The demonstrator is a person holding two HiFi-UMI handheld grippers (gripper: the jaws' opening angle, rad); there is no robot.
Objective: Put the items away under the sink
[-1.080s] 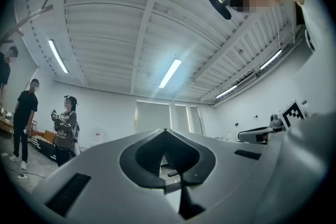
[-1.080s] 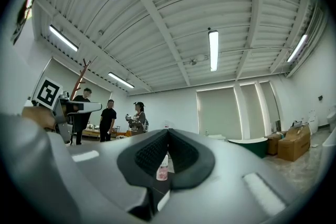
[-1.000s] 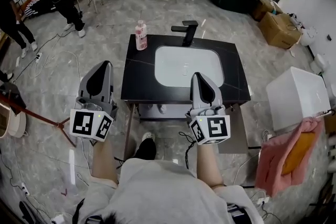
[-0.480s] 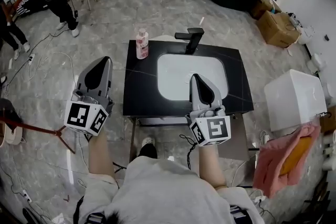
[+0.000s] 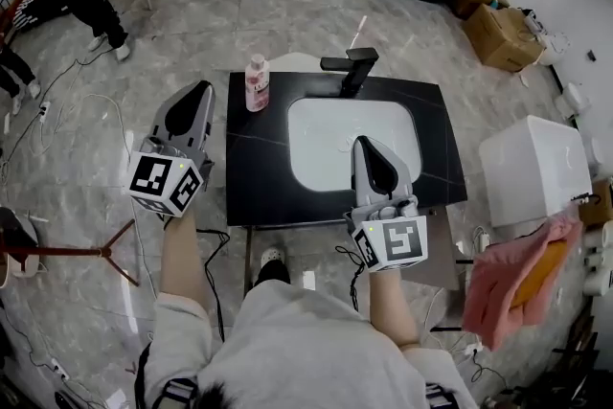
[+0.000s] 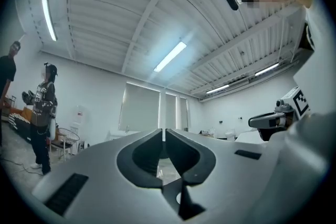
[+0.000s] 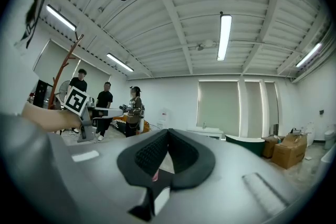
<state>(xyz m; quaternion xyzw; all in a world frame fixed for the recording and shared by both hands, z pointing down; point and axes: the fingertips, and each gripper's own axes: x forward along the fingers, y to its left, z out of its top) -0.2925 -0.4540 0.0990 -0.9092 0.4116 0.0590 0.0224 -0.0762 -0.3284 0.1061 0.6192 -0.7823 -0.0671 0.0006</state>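
As we stand at the front of the one black vanity [image 5: 259,187], we hold two grippers level before us, and both are empty. The left gripper [image 5: 203,91] has its jaws pressed together with nothing between them, as its own view confirms [image 6: 163,131]. It hangs over the marble floor just off the vanity's left edge. The right gripper [image 5: 364,145] is likewise closed at the tips on nothing [image 7: 168,131] and sits above the front of the single white basin [image 5: 299,115]. One pink bottle [image 5: 256,83] stands upright at the countertop's back left corner, left of the one black faucet [image 5: 347,70] and near the left gripper, untouched. To our right are one white box [image 5: 532,172] and one pink towel [image 5: 508,278]. Three people [image 7: 106,97] stand in the background of the right gripper view.
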